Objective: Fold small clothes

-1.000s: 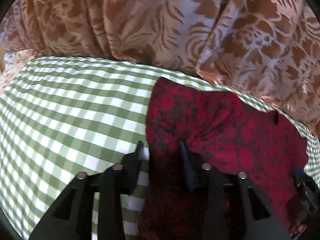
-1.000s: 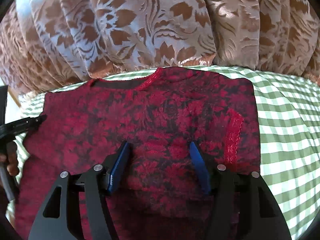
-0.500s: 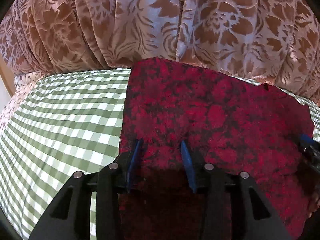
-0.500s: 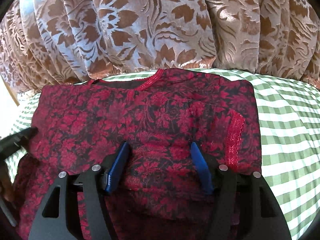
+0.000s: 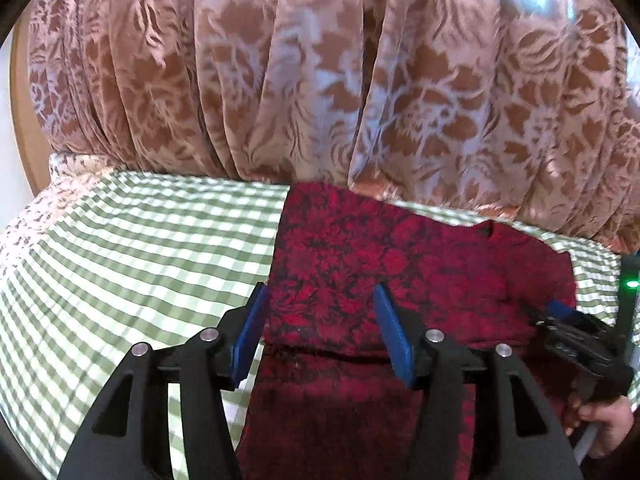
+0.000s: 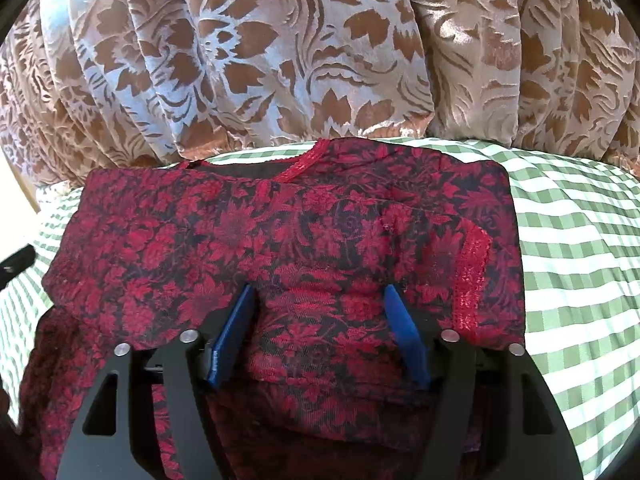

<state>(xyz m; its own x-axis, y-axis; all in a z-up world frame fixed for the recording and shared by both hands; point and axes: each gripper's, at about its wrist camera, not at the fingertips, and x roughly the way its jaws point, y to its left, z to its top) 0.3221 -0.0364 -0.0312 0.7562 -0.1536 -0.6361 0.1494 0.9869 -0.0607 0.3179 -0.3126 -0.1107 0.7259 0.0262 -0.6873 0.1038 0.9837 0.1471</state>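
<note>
A small red top with a dark floral print point(image 6: 280, 232) lies on the green checked cloth point(image 6: 580, 260), neckline toward the curtain. Its lower part is folded up over the body, and the fold's edge point(image 5: 340, 350) runs just under my left gripper point(image 5: 320, 288). The left jaws are opening, with the fabric lying between the blue pads and no pinch showing. My right gripper point(image 6: 319, 288) rests low on the garment's front; its jaws are opening too, a soft hump of cloth between them. A hand point(image 5: 604, 420) holds the right gripper point(image 5: 560, 316) at the garment's right side.
A pleated brown-and-pale floral curtain point(image 5: 320, 80) hangs right behind the far edge of the surface. Checked cloth point(image 5: 120, 260) spreads to the left of the garment, and more of it lies to the right in the right wrist view. The left gripper's black tip point(image 6: 18, 260) shows at that view's left edge.
My left gripper carried the pinched fabric across onto the garment and rose, then its jaws spread and the cloth settled. The right gripper stayed put, its jaws slightly wider.
</note>
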